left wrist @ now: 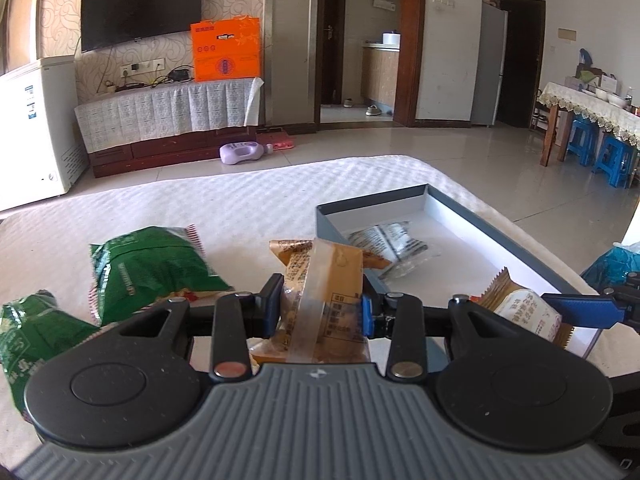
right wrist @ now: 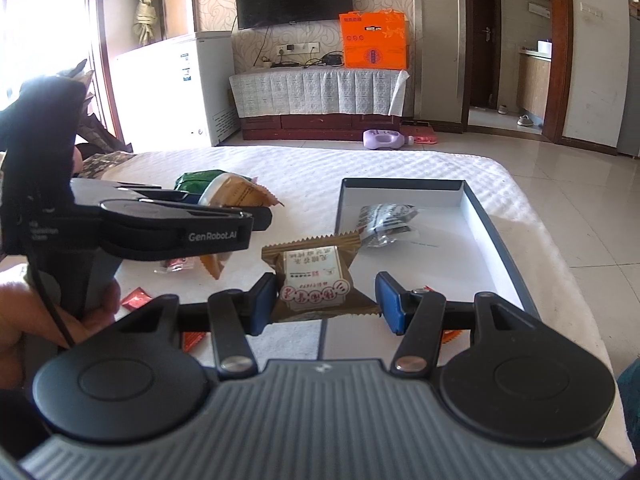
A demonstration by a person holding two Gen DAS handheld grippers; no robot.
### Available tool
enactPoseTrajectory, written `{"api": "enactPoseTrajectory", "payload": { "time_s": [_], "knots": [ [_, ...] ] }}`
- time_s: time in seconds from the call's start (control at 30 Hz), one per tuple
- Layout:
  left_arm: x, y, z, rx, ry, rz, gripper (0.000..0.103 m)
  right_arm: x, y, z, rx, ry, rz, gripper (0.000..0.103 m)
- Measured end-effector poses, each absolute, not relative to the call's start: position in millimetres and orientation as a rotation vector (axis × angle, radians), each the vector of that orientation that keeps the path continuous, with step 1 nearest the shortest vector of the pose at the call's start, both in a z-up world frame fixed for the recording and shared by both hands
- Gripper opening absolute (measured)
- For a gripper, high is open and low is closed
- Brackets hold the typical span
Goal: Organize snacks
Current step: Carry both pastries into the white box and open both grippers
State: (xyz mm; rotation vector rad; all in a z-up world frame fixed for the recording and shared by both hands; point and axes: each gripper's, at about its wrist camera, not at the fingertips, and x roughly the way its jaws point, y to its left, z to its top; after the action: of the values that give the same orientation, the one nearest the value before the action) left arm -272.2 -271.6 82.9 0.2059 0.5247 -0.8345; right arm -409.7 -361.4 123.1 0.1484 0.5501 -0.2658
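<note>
My left gripper (left wrist: 322, 308) is shut on a tan snack packet (left wrist: 328, 288) in a clear wrapper, held just above the white quilted surface (left wrist: 240, 200). Seen from the right wrist, that left gripper (right wrist: 256, 216) and its tan snack packet (right wrist: 236, 194) are at the left. My right gripper (right wrist: 326, 304) is shut on a brown packet with a white label (right wrist: 316, 284), its pads at the wrapper's two ends, over the near edge of a grey shallow box (right wrist: 492, 232). In the left wrist view the brown packet (left wrist: 524, 312) hangs at the grey shallow box's (left wrist: 480, 224) near corner. A clear-and-silver packet (left wrist: 392, 240) lies inside.
Two green bags (left wrist: 152, 268) (left wrist: 32, 332) lie left of the box. Small red sachets (right wrist: 136, 298) (right wrist: 194, 338) are scattered near the front. A person's hand (right wrist: 92, 312) holds the left gripper. A blue plastic bag (left wrist: 616, 264) sits at the far right edge.
</note>
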Motion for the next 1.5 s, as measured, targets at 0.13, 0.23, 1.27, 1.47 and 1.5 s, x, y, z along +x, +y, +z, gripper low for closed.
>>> {"api": "enactPoseTrajectory", "payload": {
  "time_s": [0.13,0.23,1.27,1.47,1.5],
  "knots": [
    [-278,-281,82,0.202,0.523,-0.854,0.043,-414,-368,123,0.153,0.552,-0.276,0.057],
    [-281,-287,81,0.205,0.525,-0.864,0.043,-417,-372,122,0.159,0.553,-0.284,0.057],
    [-272,-417,72,0.24,0.495,-1.037,0.043,-423,-416,105,0.226,0.6,-0.352,0.057],
    [-259,-448,65,0.262,0.514,-1.031,0.043,-424,-424,101,0.226,0.622,-0.373,0.057],
    [-258,-451,64,0.265,0.514,-1.031,0.043,-424,-425,101,0.227,0.623,-0.376,0.057]
  ]
}}
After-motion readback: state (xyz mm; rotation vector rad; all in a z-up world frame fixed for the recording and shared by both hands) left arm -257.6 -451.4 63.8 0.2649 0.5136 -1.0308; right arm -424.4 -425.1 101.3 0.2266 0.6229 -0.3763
